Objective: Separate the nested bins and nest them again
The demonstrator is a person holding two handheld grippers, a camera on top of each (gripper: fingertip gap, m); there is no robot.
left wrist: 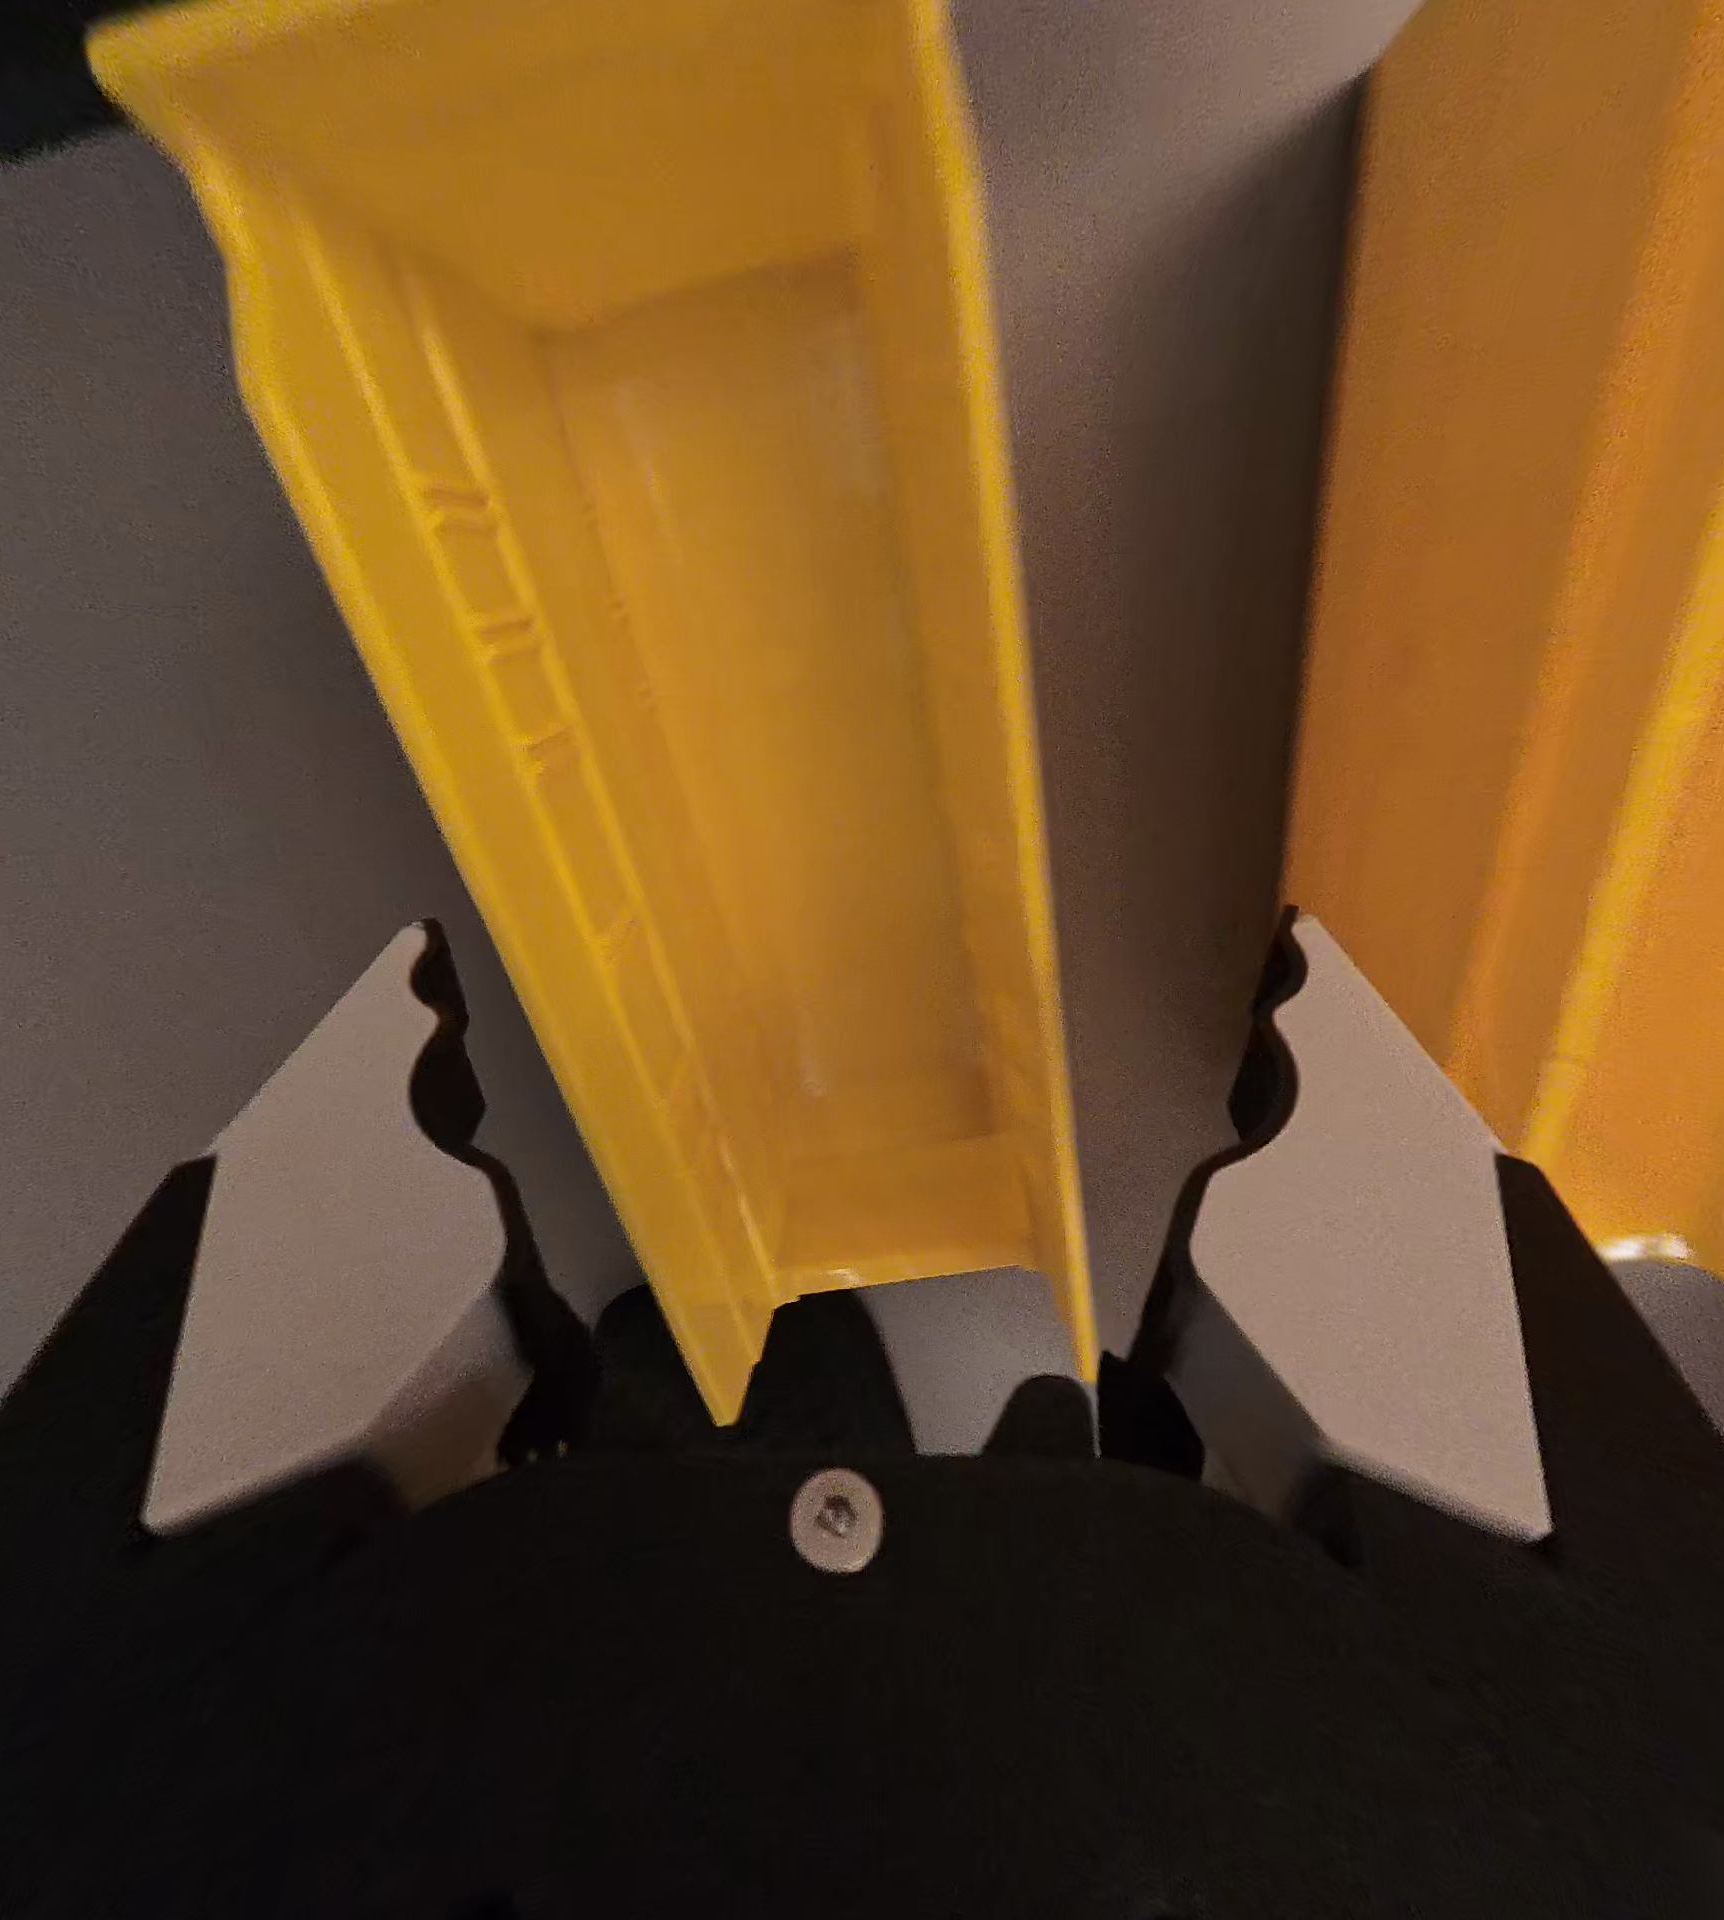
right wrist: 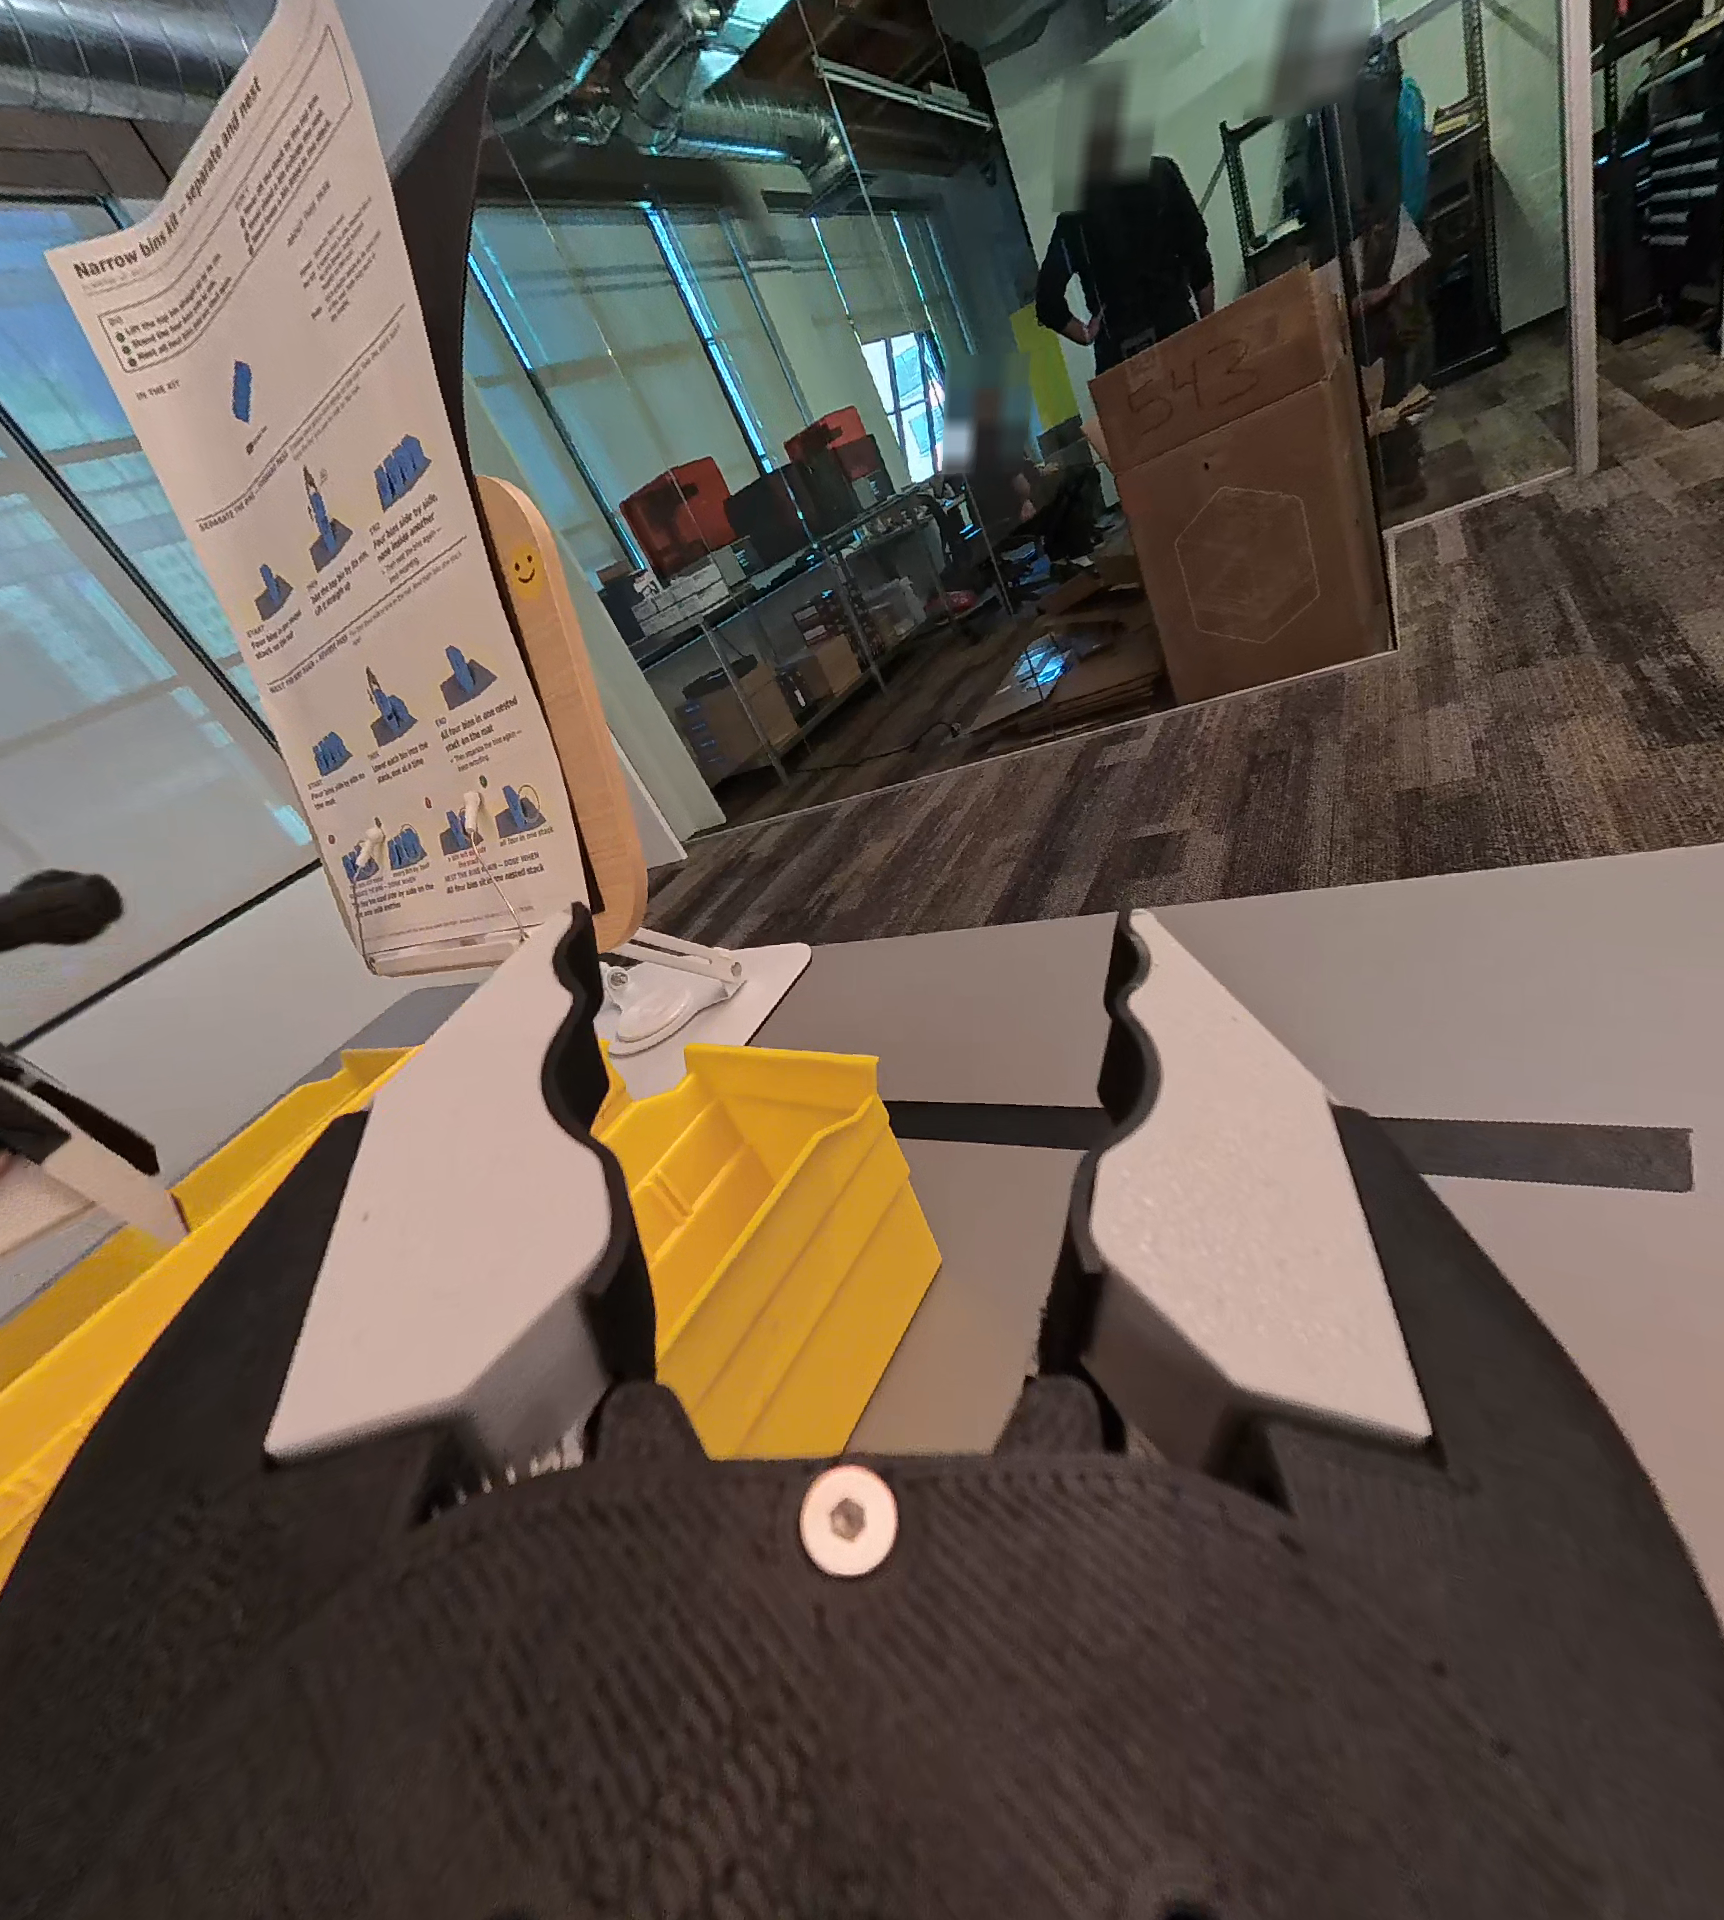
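1. While your left gripper (left wrist: 858,997) looks down a narrow yellow bin (left wrist: 733,727), the bin's long axis runs straight away from you, between the fingers and in line with them.
2. Left fingers (left wrist: 359,1143) stand wide apart. Grey worktop (left wrist: 58,727) shows between each pad and the bin's walls, so nothing is clamped. The bin's near end sits deep in the gap, close to the gripper body.
3. A second yellow bin (left wrist: 1564,623) lies just beside the right-hand finger, apart from the first, with a strip of worktop between them. Looks like the bins are separated at this point; that is a judgement.
4. Your right gripper (right wrist: 847,1039) hovers higher, fingers apart and empty. A bin (right wrist: 785,1195) lies below and left of its gap, no pad touching it.
5. Left gripper is much the nearer to a grasp; closing across the bin's short width seems the likely next move.
6. Bins: glossy yellow plastic, long and narrow, open-topped, ribbed along the rim, stepped front lip. Left view is blurred, so fine detail is unsure.
7. An instruction sheet (right wrist: 318,520) stands at the worktop's far side.
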